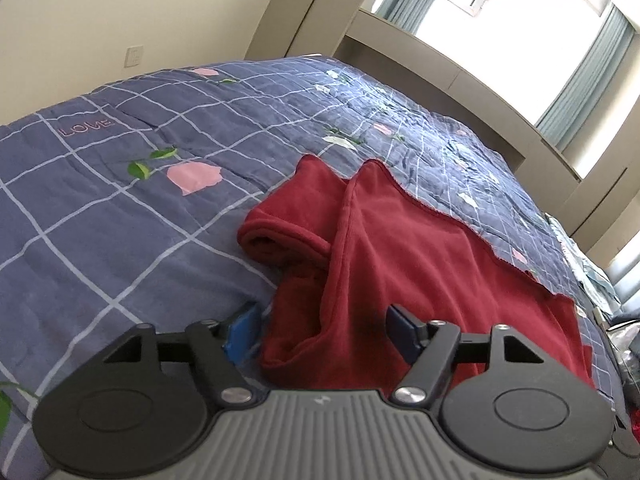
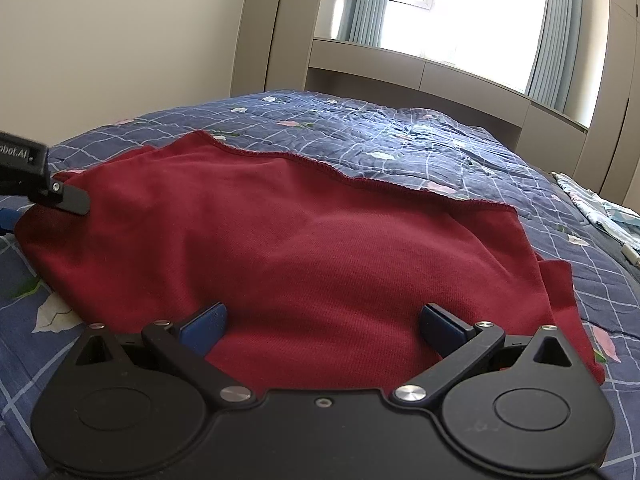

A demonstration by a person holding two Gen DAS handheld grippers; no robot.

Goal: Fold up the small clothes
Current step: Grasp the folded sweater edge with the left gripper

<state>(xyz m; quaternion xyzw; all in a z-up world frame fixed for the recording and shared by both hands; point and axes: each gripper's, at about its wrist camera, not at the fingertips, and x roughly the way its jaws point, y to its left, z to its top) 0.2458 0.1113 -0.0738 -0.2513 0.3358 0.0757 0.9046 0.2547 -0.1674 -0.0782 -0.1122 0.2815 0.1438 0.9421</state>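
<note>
A dark red garment (image 1: 400, 248) lies spread on the bed, with a short sleeve (image 1: 280, 236) bunched at its left. My left gripper (image 1: 324, 332) is open, its blue pads either side of the garment's near left edge, low over the bed. In the right wrist view the same garment (image 2: 304, 240) fills the middle. My right gripper (image 2: 324, 328) is open over its near edge, with cloth between the pads. The left gripper's black body shows in the right wrist view (image 2: 40, 184) at the garment's far left corner.
The bed has a blue checked quilt (image 1: 120, 200) with pink flowers. A light blue cloth (image 2: 600, 212) lies at the bed's right edge. Beige cabinets and a bright window (image 2: 460, 4) with curtains stand behind the bed.
</note>
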